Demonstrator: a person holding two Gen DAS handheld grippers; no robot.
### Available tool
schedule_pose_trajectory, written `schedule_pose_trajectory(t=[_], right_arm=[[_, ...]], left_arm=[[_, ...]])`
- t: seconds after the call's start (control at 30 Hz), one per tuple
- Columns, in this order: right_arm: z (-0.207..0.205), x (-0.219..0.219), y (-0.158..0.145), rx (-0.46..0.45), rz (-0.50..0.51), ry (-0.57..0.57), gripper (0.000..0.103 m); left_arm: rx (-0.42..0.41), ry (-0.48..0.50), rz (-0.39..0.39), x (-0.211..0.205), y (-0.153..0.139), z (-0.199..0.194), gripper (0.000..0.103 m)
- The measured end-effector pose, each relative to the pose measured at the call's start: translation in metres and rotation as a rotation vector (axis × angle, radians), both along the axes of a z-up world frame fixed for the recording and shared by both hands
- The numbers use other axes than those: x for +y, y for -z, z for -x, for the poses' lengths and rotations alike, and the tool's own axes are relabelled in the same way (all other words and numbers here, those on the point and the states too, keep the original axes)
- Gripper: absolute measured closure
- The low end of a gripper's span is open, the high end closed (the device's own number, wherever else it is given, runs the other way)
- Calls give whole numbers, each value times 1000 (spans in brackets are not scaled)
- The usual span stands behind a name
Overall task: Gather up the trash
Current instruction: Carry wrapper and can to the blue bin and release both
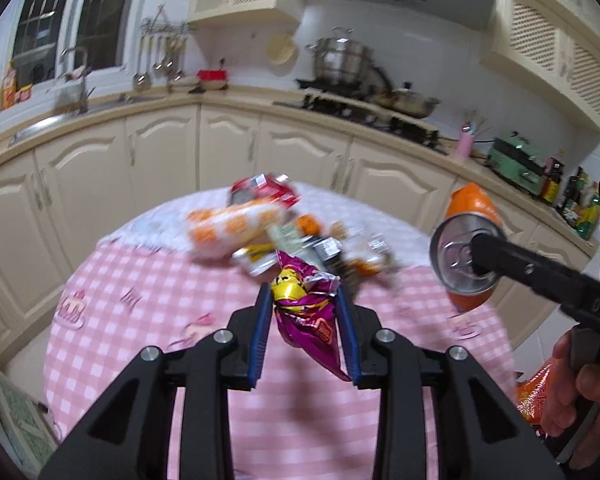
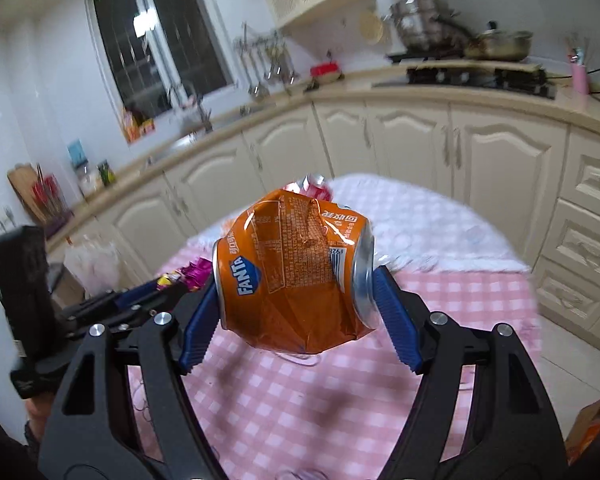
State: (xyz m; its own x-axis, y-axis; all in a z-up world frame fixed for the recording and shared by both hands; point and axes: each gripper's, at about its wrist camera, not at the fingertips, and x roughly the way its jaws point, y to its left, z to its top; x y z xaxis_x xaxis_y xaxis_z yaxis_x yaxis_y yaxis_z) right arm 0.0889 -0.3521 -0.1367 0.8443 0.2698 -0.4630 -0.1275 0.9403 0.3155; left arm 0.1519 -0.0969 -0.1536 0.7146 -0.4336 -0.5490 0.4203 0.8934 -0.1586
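Left wrist view first: the left gripper (image 1: 305, 300) has its blue-padded jaws clamped on a crinkled purple and yellow foil snack wrapper (image 1: 306, 316), which hangs between the pads, clear of the round table with the pink checked cloth (image 1: 140, 280). Straight ahead at 12 o'clock from the wrapper there's a blurry heap of trash on the far half of the table: an orange and white patterned plastic packet (image 1: 232, 228), a crushed red drink can (image 1: 266, 190) behind it, and a few smaller wrappers that are too smeared to make out. Over at 3 o'clock the right gripper (image 1: 476, 254) comes in from the edge, holding a dented orange soda can (image 1: 466, 240) with its silver top facing the camera; the person's hand (image 1: 580, 392) wraps the handle at about 4 o'clock. Cream kitchen cabinets (image 1: 228, 148) curve around behind everything.

Right wrist view: the same orange can (image 2: 296, 276) sits dead centre, lying sideways, pinched end to end between the blue pads, so the jaws are closed on it, and it's up off the cloth. At 9 o'clock the left gripper (image 2: 168, 284) pokes in with a bit of the purple wrapper (image 2: 194, 274) showing at its tip. The red can (image 2: 314, 188) peeks out at 12 o'clock just past the orange one.
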Motion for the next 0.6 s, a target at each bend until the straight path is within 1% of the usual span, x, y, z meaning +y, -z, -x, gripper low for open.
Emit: schedule_pose_trajectory(t=[0.07, 0.17, 0.23, 0.3, 0.37, 0.43, 0.47, 0.5, 0.53, 0.6], right_arm=[[16, -21, -10, -28, -22, 29, 31], [49, -64, -23, -68, -41, 116, 31], [73, -101, -24, -74, -51, 200, 31], [92, -133, -18, -67, -59, 279, 31], [114, -173, -2, -37, -83, 375, 31], [132, -209, 23, 12, -99, 469, 31], [142, -231, 42, 52, -126, 521, 31], [149, -242, 53, 73, -148, 541, 31], [156, -261, 78, 116, -187, 579, 31], [166, -286, 115, 190, -231, 636, 31]], left_arm=[[-24, 43, 14, -19, -12, 8, 72], [-52, 132, 33, -62, -26, 22, 72], [-66, 208, 41, -102, -32, 35, 72], [-65, 275, 50, -135, -32, 47, 72], [-47, 352, 47, -178, -24, 59, 72], [-10, 430, 23, -226, -6, 72, 72], [6, 455, 9, -244, 2, 76, 72], [30, 486, -6, -264, 13, 80, 72], [52, 513, -24, -283, 25, 85, 72], [118, 564, -65, -325, 57, 95, 72]])
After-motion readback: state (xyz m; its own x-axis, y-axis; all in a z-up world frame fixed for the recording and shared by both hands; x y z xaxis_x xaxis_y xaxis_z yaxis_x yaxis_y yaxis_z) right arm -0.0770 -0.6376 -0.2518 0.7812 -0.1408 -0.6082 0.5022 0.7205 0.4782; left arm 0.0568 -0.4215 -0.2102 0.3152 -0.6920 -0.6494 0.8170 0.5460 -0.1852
